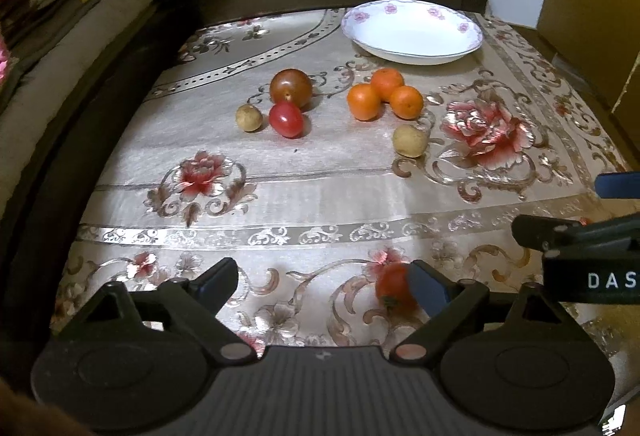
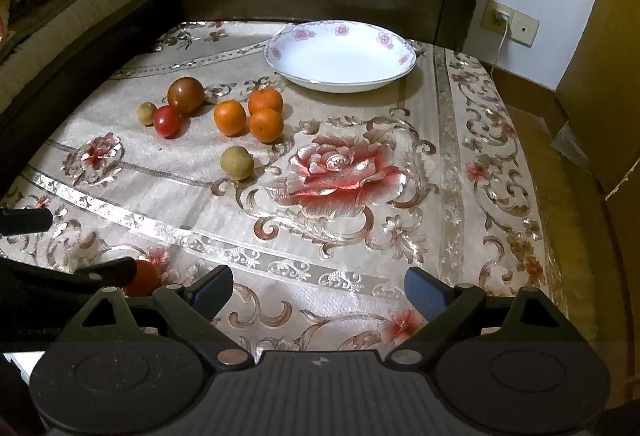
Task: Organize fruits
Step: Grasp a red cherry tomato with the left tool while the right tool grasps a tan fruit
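Left wrist view: I'm holding left tool (image 1: 324,282) released, small red fruit (image 1: 394,288) lying by its right finger. Right tool (image 2: 320,292) gaping, gripping nothing. Oranges (image 2: 252,114) sitting near plate (image 2: 340,56) on surface (image 2: 400,244).

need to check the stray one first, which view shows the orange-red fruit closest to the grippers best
The left wrist view. There the orange-red fruit lies in plain sight on the tablecloth, only its right edge hidden by a finger of the left gripper. The right wrist view shows just a sliver behind that gripper's finger.
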`<state>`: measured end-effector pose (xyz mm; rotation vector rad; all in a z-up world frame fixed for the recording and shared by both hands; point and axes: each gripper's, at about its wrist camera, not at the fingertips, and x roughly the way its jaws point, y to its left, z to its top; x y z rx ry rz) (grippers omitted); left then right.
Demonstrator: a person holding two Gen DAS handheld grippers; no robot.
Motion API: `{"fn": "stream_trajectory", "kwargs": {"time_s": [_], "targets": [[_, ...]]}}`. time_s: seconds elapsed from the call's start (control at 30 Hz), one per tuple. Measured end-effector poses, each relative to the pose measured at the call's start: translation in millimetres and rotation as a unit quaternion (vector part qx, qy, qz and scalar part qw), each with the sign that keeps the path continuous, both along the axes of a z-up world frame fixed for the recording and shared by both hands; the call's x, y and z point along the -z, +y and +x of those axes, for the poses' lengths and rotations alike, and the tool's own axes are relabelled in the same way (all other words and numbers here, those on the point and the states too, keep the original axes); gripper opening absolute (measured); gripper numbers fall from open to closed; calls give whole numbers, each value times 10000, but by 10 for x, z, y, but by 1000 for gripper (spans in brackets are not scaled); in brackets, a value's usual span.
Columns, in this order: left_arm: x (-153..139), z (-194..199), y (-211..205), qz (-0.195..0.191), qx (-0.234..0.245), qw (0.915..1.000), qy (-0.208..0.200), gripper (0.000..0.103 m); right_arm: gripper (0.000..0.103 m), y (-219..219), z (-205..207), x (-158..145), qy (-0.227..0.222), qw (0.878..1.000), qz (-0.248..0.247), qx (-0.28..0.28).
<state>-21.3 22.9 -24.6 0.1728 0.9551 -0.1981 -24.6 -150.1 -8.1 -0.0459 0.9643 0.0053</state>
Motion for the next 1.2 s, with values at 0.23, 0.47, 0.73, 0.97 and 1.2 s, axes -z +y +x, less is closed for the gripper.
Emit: {"fn": "stream_trajectory", "kwargs": {"time_s": [0.23,0.47,0.73,0.97,1.2], "targets": [[12,-36,-43,-201,242,9995,83,87,84,-27,13,-11,22,10000,49,13],[86,-96,-168,-352,726,9965,206,73,84,-21,17,-21,16,9999,106,-17],[165,-106,-261,-583,1075,9915,443,47,83,-54,29,-36,-2,9999,167,14],[150,-113,-284,-574,1145,9909,414,35,73,-73,36,-52,-20,9998,206,44],[125,-47,-268,-553,1094,9918,369,34,68,-85,63,-59,-26,9996,259,47]]}}
